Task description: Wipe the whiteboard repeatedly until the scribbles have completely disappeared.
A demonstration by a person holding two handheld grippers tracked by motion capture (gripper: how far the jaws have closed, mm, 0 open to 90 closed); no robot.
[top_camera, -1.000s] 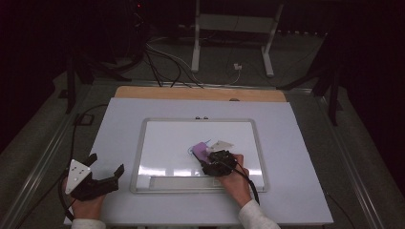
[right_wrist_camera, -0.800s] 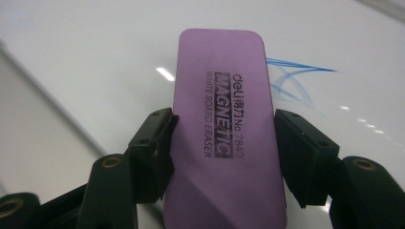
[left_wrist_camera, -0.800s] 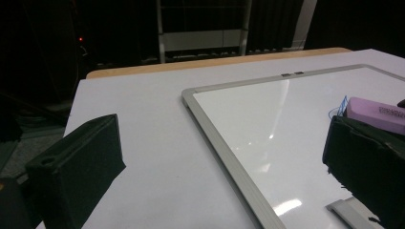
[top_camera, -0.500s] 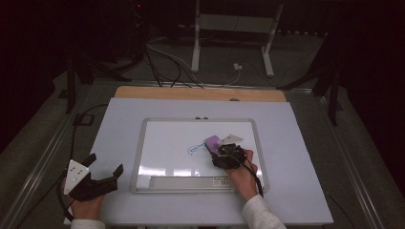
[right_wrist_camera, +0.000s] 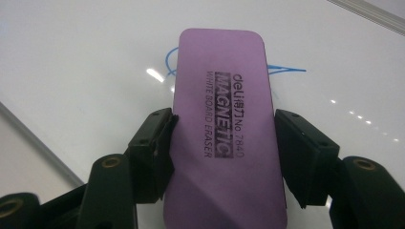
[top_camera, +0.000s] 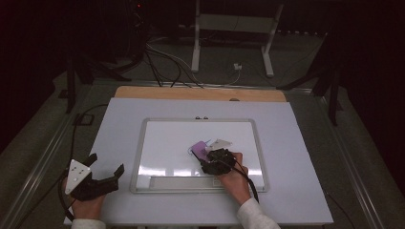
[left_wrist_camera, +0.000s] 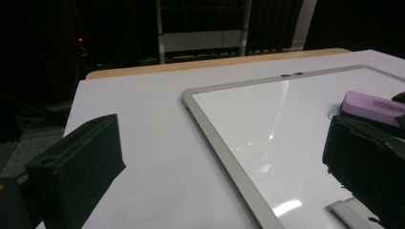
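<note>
On the white tabletop (top_camera: pixel 296 143) lies a silver-framed whiteboard (top_camera: pixel 143 143), and every place below is told from that board. The tabletop reaches past the frame on all four sides; along its far edge, beyond the board's top rail, a strip of bare wood (top_camera: pixel 157 93) shows. Past that the room is dark: grey floor, black cables (top_camera: pixel 162 57) trailing across it, and the feet of a white metal stand (top_camera: pixel 196 52) well behind the board. A pale tray strip (top_camera: pixel 179 182) sits along the board's near rail, inside the frame.

The purple eraser (right_wrist_camera: pixel 222 129) rests flat on the board's white face, a little right of the board's middle and nearer the near rail than the far one. Its top bears dark print reading "MAGNETIC WHITE BOARD ERASER". A thin blue pen line (right_wrist_camera: pixel 286 69) curves out from under its far end on both sides. In the high view the eraser (top_camera: pixel 198 148) shows just ahead of the hand.

The right gripper (right_wrist_camera: pixel 222 138) is over the board and has the eraser clamped across its width: one black jaw presses on each long side, about halfway along its length, so the jaws stand at a middling width set by the eraser. The hand behind it (top_camera: pixel 234 174) lies over the board's near rail.

The left gripper (top_camera: pixel 102 164) is off the board, on the tabletop near the board's near left corner, well apart from the eraser. Its jaws stand wide with nothing between them.
</note>
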